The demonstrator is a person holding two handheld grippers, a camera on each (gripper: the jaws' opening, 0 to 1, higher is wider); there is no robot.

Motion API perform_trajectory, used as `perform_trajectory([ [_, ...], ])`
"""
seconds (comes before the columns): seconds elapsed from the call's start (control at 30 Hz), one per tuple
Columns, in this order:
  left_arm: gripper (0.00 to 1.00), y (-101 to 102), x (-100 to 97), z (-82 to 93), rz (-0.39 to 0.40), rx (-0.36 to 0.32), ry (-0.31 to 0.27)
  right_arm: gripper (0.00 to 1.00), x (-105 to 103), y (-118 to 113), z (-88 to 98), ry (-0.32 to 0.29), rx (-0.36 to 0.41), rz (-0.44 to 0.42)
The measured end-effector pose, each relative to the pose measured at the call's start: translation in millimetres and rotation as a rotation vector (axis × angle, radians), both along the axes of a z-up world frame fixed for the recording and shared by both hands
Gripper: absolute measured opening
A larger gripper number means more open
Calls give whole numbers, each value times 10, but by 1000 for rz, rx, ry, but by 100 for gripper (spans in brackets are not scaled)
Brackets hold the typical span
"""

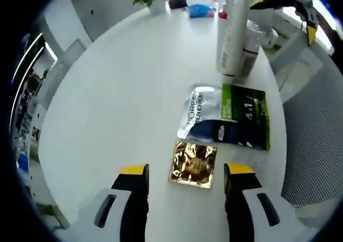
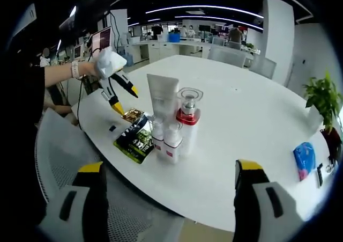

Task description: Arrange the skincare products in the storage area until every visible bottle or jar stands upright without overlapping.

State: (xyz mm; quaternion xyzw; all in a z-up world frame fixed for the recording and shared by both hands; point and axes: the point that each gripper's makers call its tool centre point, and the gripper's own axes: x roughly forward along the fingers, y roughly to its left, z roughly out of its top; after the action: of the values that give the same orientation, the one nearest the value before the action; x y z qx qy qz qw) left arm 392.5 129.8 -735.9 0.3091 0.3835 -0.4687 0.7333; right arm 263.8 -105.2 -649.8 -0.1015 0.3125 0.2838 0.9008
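Both tongs apart; left tongs [image 1: 186, 173] over gold sachet [image 1: 194, 164]; bottles [image 2: 174, 125] upright, apparently.

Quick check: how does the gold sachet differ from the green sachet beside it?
The gold sachet is smaller, square and shiny foil; the green sachet is larger, oblong and printed with white text. The gold one lies clear, just ahead of the open left tool; the green one overlaps a silver sachet. Both lie flat on the white table, not upright.
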Motion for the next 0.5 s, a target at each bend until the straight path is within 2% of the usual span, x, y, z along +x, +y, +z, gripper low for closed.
perform_trajectory([
  [0.13, 65, 12, 45, 138, 108, -82, -50, 100, 2, 41, 10, -5, -1, 17],
  [0.27, 73, 18, 110, 257, 171, -135, -116, 100, -7, 73, 32, -11, 3, 32],
  [0.37, 80, 13, 103, 349, 248, -195, -108, 100, -14, 88, 40, -12, 4, 40],
  [0.43, 90, 2, 106, 399, 261, -217, -125, 100, -16, 99, 53, -16, 14, 43],
  [0.5, 96, 4, 103, 395, 269, -209, -127, 100, -14, 100, 59, -20, 18, 43],
])
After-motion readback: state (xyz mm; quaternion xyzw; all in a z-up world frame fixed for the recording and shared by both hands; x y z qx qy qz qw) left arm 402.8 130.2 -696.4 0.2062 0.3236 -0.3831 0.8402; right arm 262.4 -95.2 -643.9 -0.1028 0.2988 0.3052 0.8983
